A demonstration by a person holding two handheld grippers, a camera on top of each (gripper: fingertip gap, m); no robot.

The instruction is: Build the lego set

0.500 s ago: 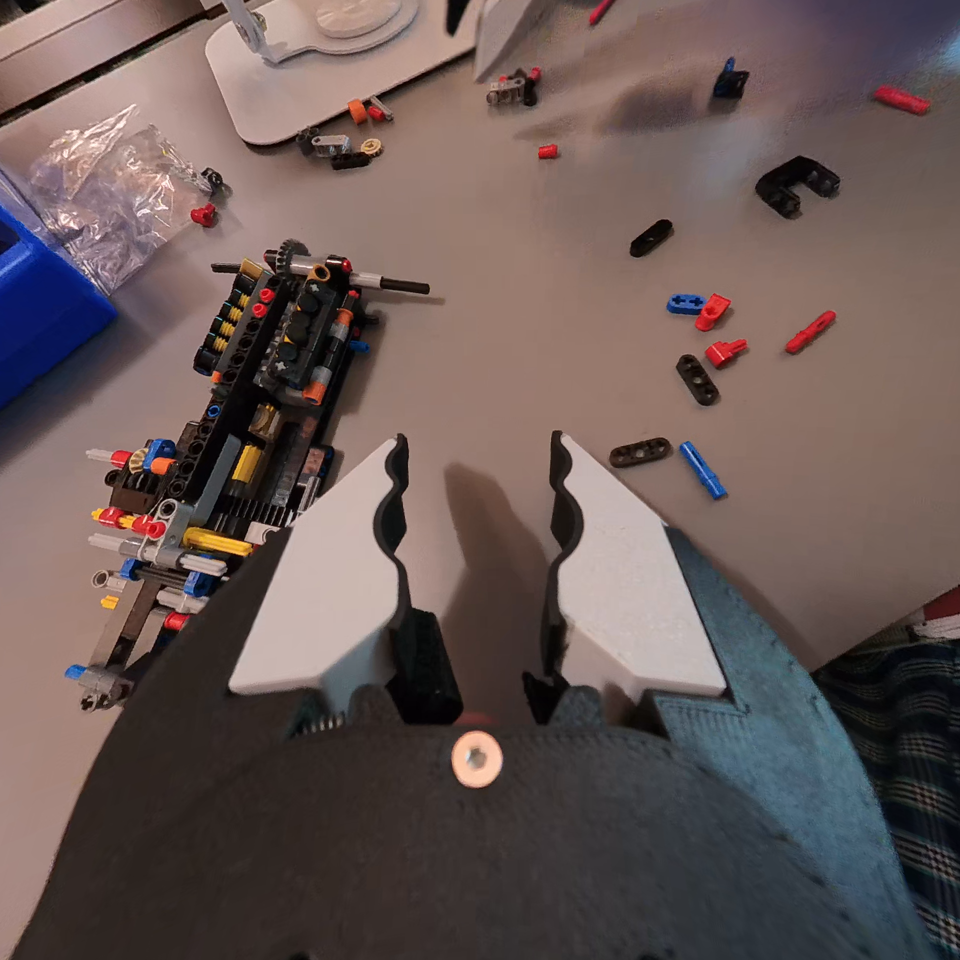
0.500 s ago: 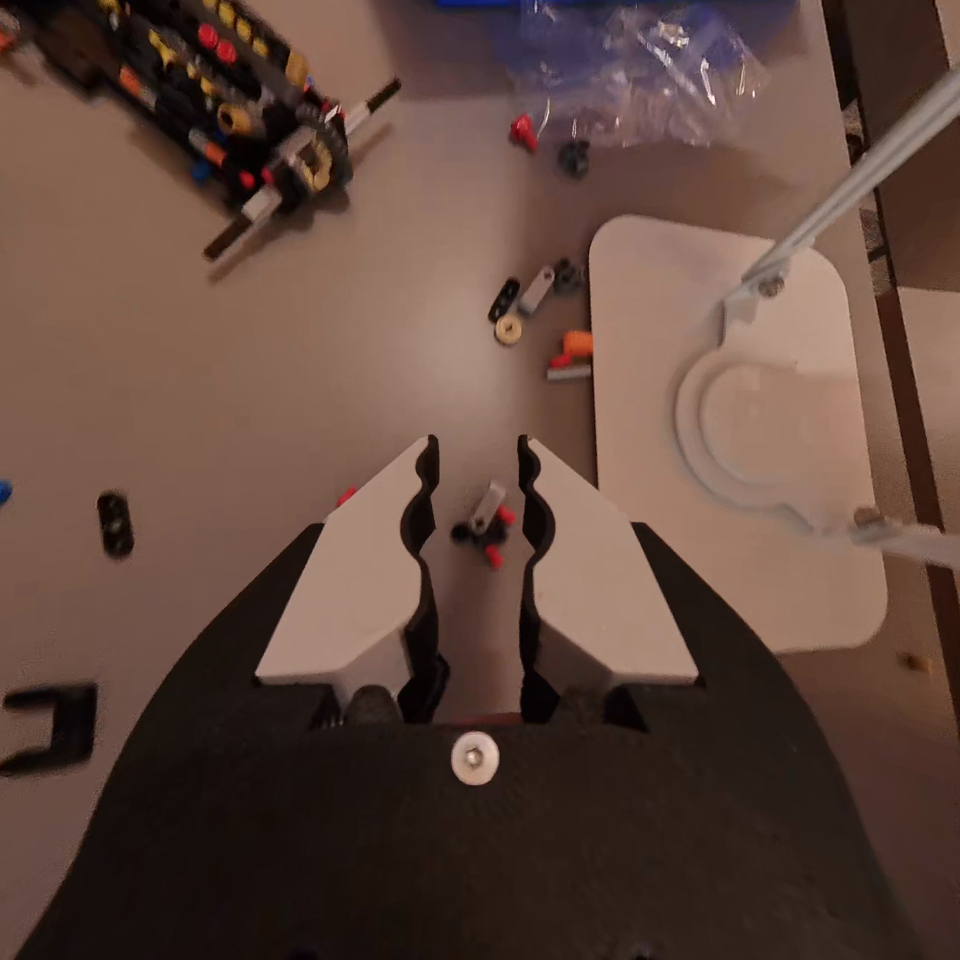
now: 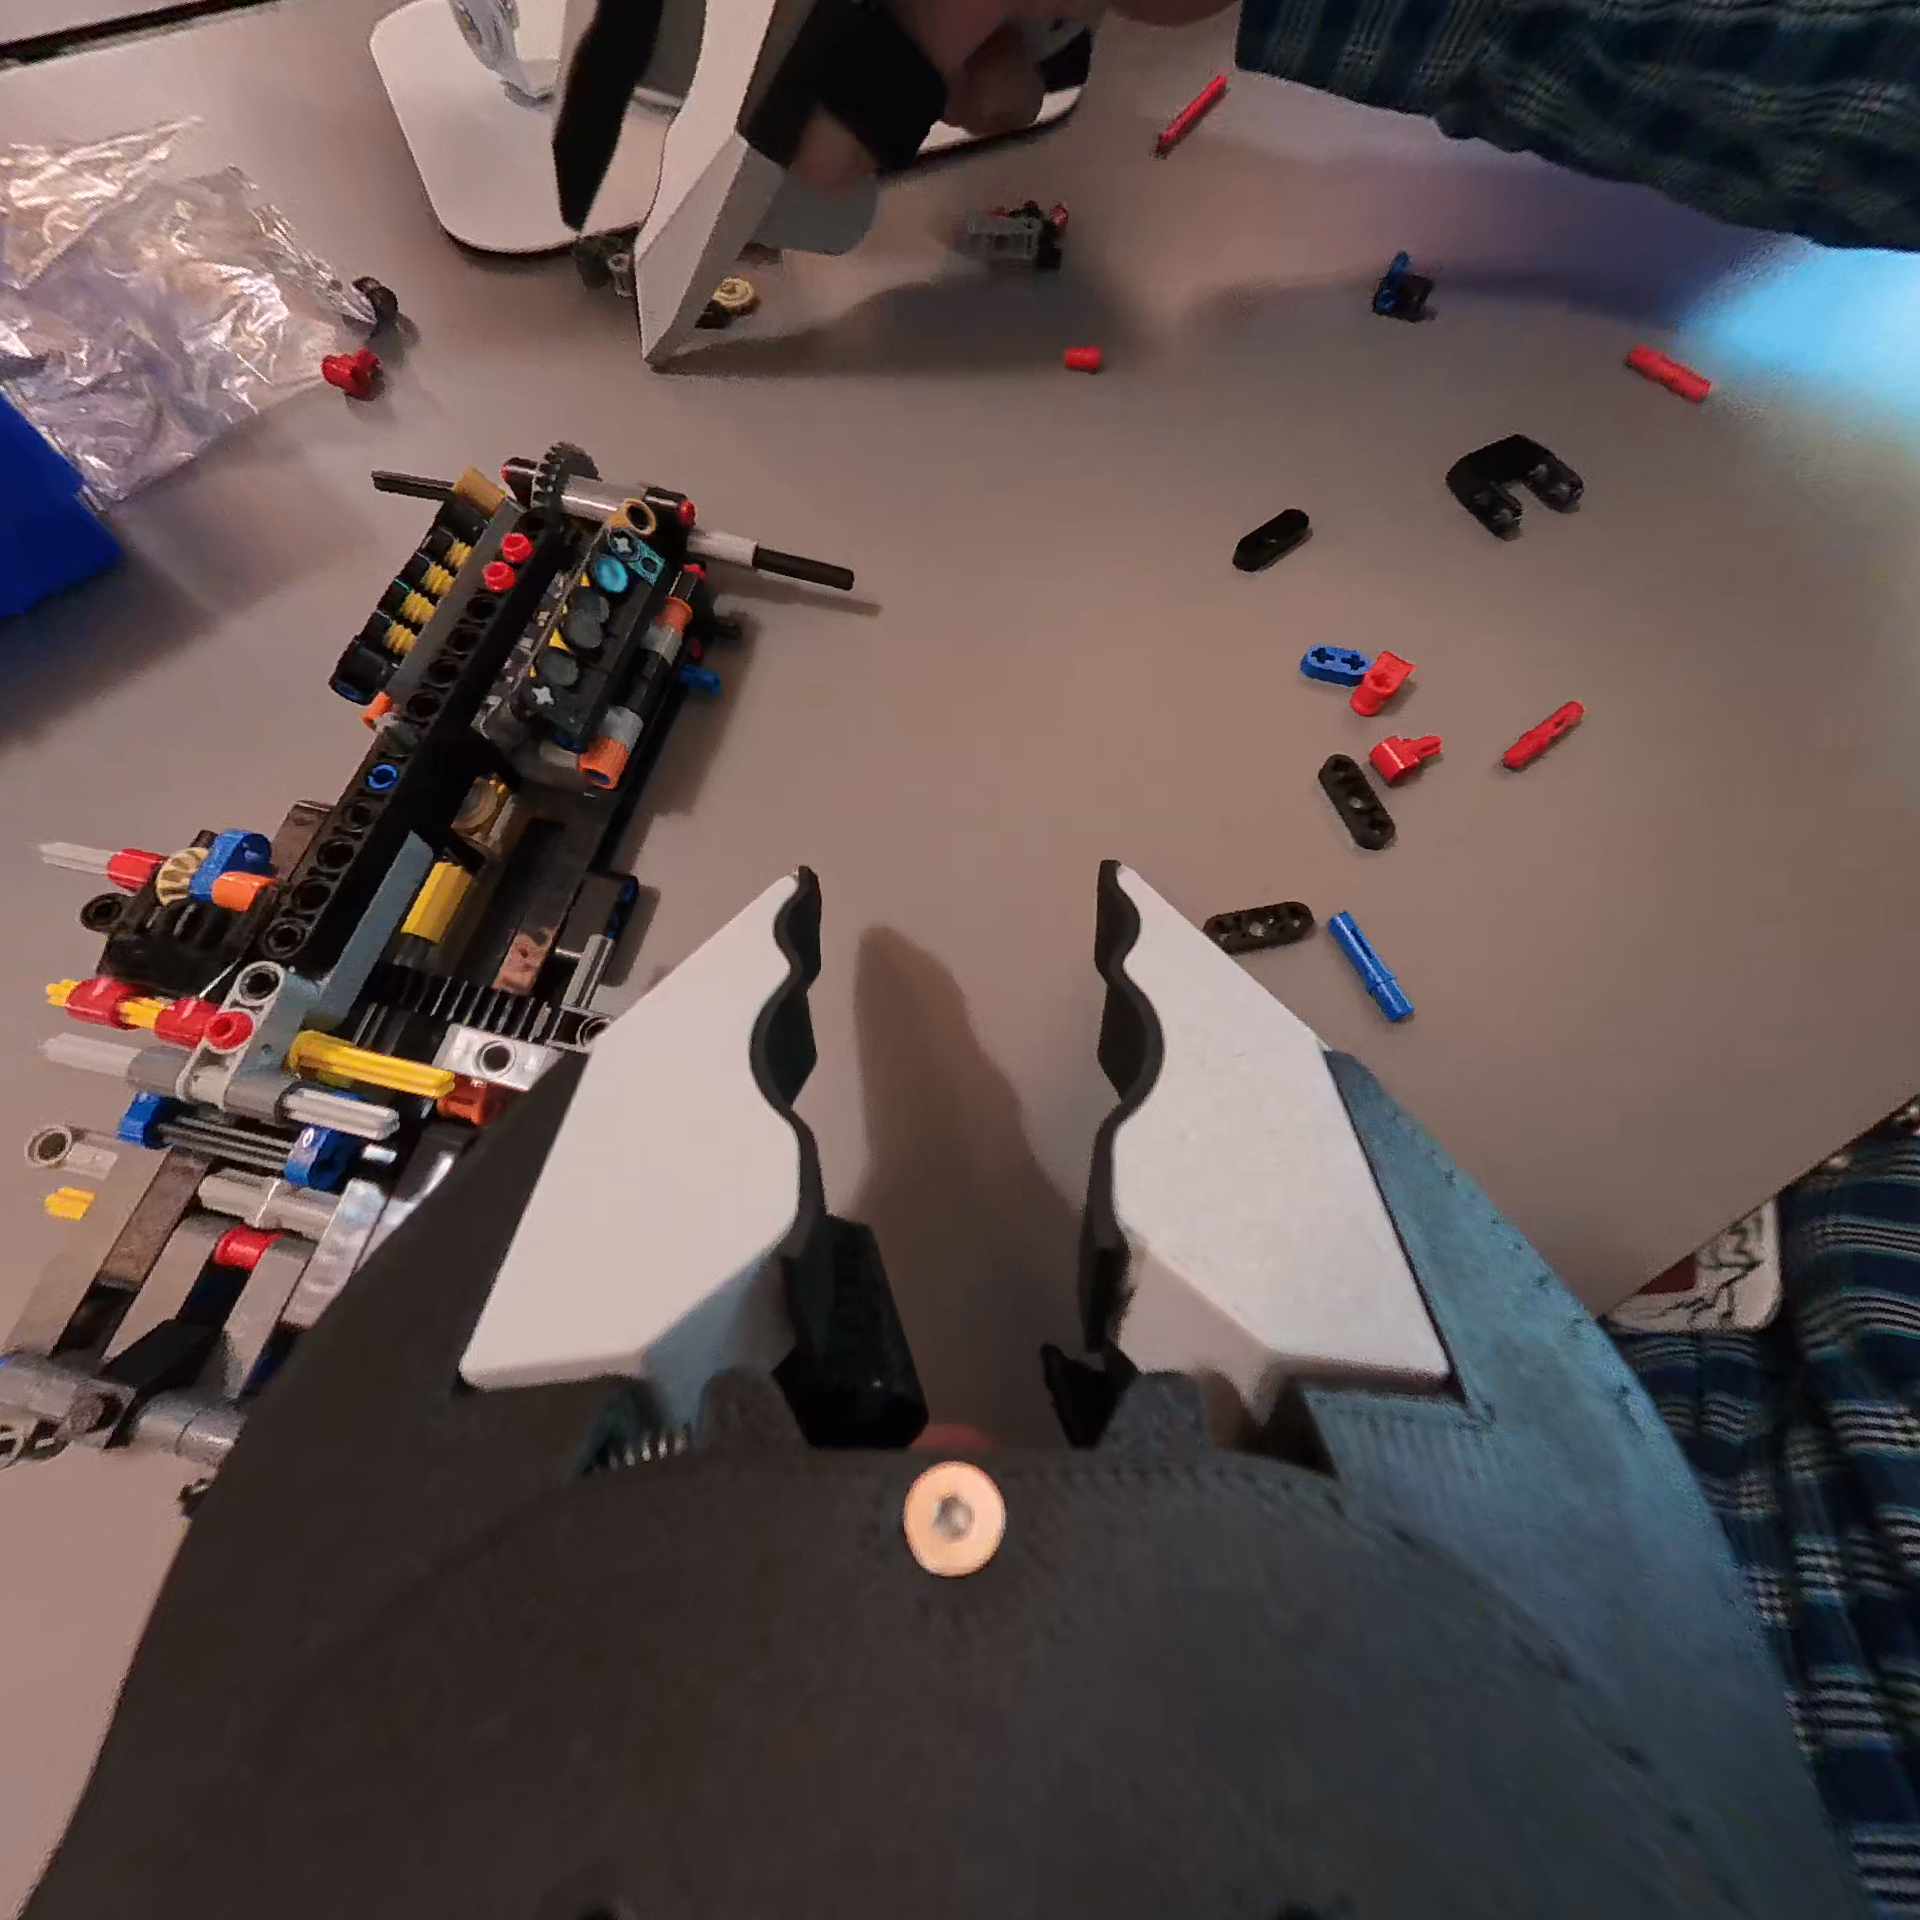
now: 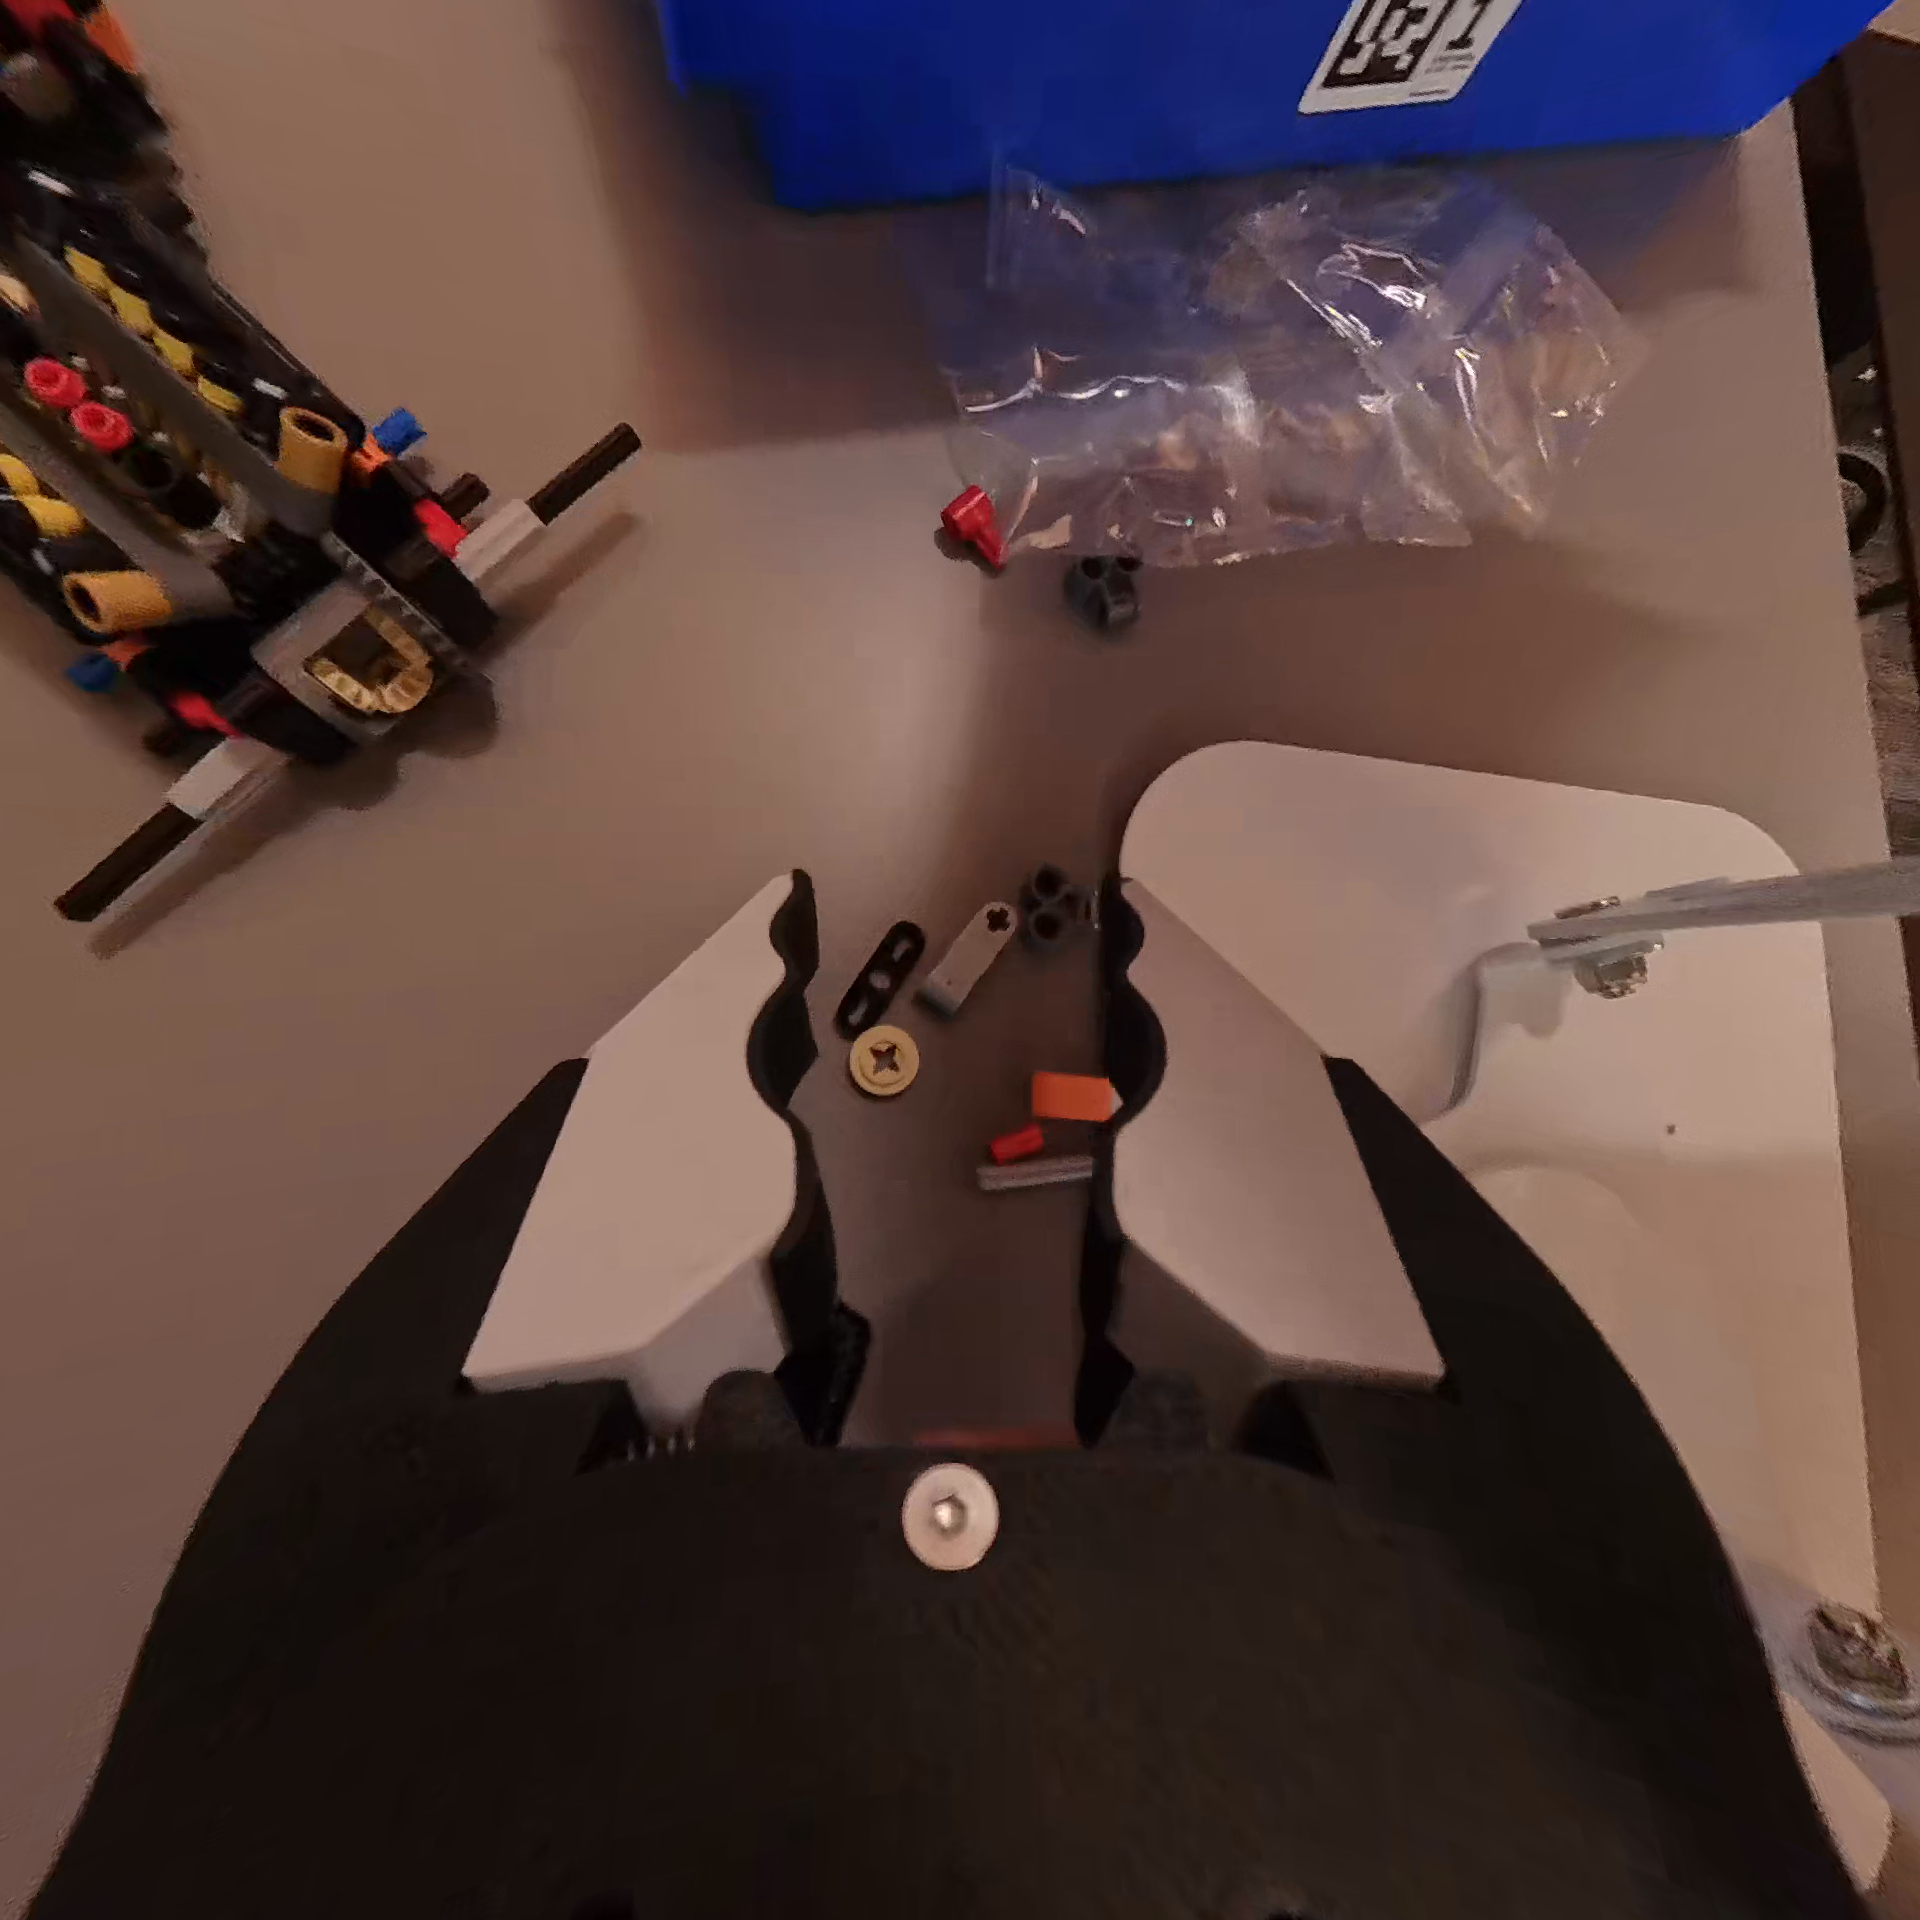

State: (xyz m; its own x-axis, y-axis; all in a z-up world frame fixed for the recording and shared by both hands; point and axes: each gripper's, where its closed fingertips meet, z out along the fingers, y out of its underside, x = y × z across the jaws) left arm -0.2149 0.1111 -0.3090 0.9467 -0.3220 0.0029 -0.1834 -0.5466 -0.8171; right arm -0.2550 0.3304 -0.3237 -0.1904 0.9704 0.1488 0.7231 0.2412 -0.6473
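Right tool [image 4: 951,914] apart over small parts: tan disc [image 4: 884,1060], orange piece [image 4: 1070,1096]. Left tool [image 3: 956,914] apart, empty; model [image 3: 436,790] at 10 o'clock.

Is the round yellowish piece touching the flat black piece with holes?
Cannot tell. In the right wrist view the tan round piece sits right under the black link's lower end, with no clear gap or contact visible.

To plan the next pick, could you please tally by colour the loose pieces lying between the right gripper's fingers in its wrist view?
Black: 1, thin beam
Light grey: 2, short beam and axle
Dark grey: 1, connector
Tan: 1, round disc
Orange: 1, orange piece
Red: 1, red pin
Total: 7
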